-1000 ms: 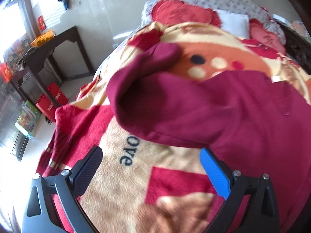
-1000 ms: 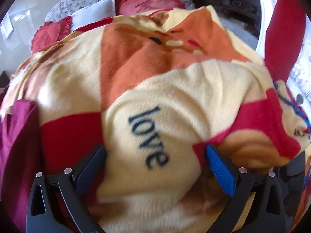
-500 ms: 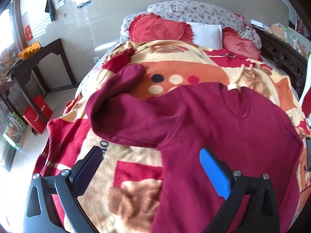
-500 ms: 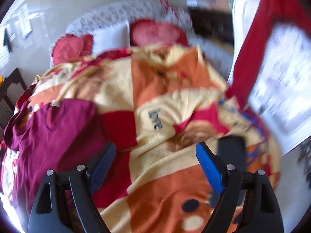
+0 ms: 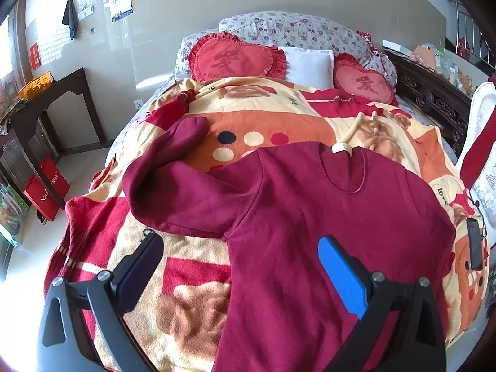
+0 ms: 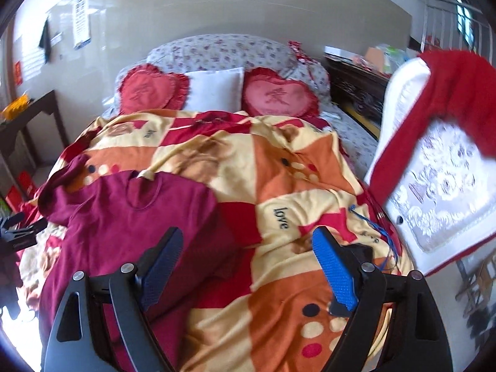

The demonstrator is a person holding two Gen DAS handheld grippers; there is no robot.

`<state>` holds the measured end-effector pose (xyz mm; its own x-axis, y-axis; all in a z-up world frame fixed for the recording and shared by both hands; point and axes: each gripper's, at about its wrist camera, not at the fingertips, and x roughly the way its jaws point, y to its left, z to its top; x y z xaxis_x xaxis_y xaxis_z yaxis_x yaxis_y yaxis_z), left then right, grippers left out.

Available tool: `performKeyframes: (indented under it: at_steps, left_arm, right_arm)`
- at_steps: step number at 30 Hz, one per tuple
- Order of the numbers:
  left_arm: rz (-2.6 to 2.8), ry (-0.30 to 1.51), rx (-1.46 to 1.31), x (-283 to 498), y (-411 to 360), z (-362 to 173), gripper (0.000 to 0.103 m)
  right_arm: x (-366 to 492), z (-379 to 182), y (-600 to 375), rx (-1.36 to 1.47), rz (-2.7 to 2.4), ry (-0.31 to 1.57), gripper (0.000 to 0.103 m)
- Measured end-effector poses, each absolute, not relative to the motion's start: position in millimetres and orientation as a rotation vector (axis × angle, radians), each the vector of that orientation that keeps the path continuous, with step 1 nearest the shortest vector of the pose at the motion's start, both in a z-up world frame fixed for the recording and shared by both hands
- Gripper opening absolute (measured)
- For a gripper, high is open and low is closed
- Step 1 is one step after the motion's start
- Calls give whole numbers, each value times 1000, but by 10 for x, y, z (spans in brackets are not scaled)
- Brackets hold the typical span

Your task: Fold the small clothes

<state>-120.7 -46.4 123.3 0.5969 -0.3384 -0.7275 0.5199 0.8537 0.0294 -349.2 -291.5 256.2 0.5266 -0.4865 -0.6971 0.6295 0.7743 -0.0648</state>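
Observation:
A maroon long-sleeved shirt (image 5: 310,217) lies flat on the patterned blanket (image 5: 279,124), collar toward the pillows, its left sleeve (image 5: 167,167) bent outward. It also shows in the right wrist view (image 6: 124,217), its right side folded inward. My left gripper (image 5: 241,266) is open and empty above the shirt's lower left part. My right gripper (image 6: 248,266) is open and empty above the shirt's right edge and the blanket. The left gripper shows at the far left of the right wrist view (image 6: 18,229).
Heart-shaped red cushions (image 5: 232,59) and a white pillow (image 5: 310,62) lie at the bed's head. A dark phone (image 5: 474,245) lies at the blanket's right edge. A white chair with a red cloth (image 6: 434,155) stands right of the bed. A dark side table (image 5: 46,99) stands left.
Both grippers have pulled back and up from the bed, so the whole shirt and bed have come into view. Both stay open and empty.

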Motion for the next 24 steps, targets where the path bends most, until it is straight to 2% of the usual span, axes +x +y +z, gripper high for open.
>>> performKeyframes:
  at_steps: [12,19,24]
  left_arm:
    - [-463,805,227,-1017,-320,1149,102]
    - [-396,857,154,-635,-97,1028,102]
    - [-342,868,127,-346,28,966,102]
  right_arm:
    - [-2599,2315,-2428,195,-501,807,68]
    - [-2138,2069,-2182,171,-417,846,68]
    - [-1880,1926,-2064,192,-347,864,64]
